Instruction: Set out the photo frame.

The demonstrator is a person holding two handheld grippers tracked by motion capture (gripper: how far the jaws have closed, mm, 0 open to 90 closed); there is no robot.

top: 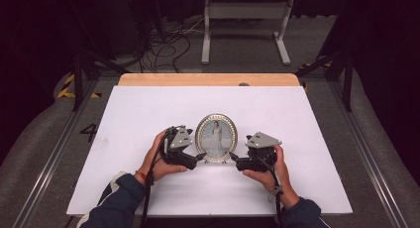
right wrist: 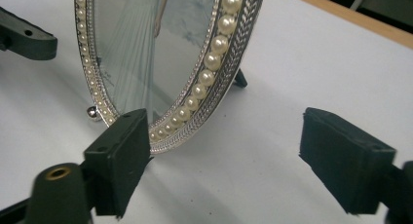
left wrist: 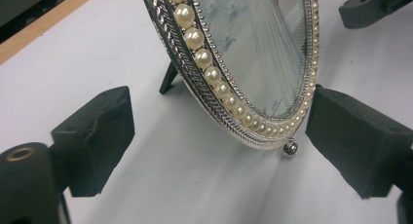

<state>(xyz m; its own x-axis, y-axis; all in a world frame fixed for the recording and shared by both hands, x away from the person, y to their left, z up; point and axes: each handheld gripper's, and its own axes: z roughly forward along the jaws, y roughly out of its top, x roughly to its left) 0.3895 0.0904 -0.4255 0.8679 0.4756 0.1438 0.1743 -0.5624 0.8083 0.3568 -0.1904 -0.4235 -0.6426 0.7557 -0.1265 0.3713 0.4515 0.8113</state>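
Note:
An oval silver picture frame rimmed with pearls stands upright on its back leg near the middle of the white table top; it holds a picture of a figure in a long dress. My left gripper points at its lower left edge and my right gripper at its lower right edge. In the left gripper view the frame's rim sits between the wide-apart pads of the left gripper, closest to the right pad. The right gripper is open too, its left pad beside the rim.
A wooden strip runs along the table's far edge. Behind it, on the floor, stand a white metal stand and loose cables. Each gripper view shows the other gripper's jaw beyond the frame.

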